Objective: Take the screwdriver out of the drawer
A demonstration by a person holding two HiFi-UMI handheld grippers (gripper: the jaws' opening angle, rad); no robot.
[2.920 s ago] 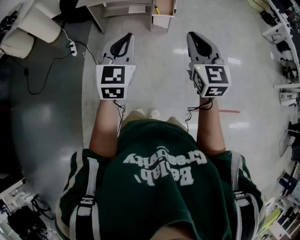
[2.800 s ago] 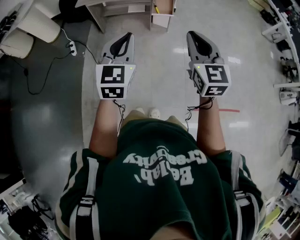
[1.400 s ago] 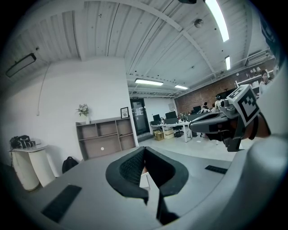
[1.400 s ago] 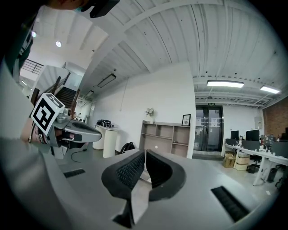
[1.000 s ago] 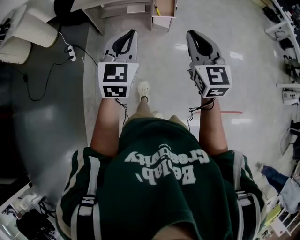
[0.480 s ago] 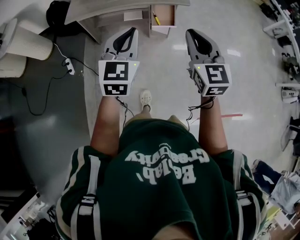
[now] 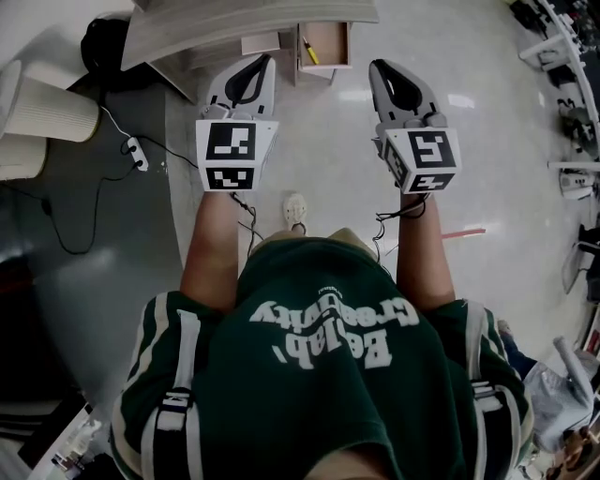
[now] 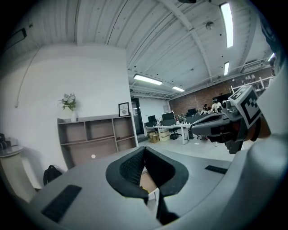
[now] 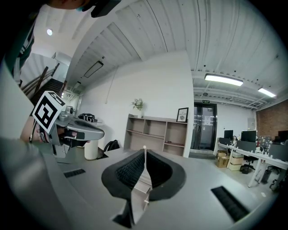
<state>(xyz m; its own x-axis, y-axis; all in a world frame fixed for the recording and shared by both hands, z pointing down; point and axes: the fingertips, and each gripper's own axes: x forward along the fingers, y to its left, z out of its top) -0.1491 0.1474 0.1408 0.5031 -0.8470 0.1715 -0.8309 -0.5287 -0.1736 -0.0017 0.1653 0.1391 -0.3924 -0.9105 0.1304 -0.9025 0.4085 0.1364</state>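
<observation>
In the head view an open drawer (image 7: 330,39) sticks out from under a grey desk (image 7: 234,23) at the top of the picture. A yellow-handled screwdriver (image 7: 307,51) lies along the drawer's left side. My left gripper (image 7: 259,62) and right gripper (image 7: 379,66) are held level side by side, pointing toward the desk, short of the drawer. Both are shut with nothing between the pads. The left gripper (image 8: 145,150) shows its tips touching in its own view, with a bit of the drawer (image 8: 146,180) seen below them. The right gripper (image 9: 144,150) also shows its tips meeting.
Pale cylindrical bins (image 7: 52,108) stand left of the desk, with a black bag (image 7: 103,37) and a power strip (image 7: 136,150) on a cable. Shelving with clutter (image 7: 562,56) lines the right edge. The person's shoe (image 7: 295,211) is on the shiny floor.
The person has walked forward. The desk and open drawer have slid down into the picture, nearer both grippers. Both grippers stay shut, held the same way.
</observation>
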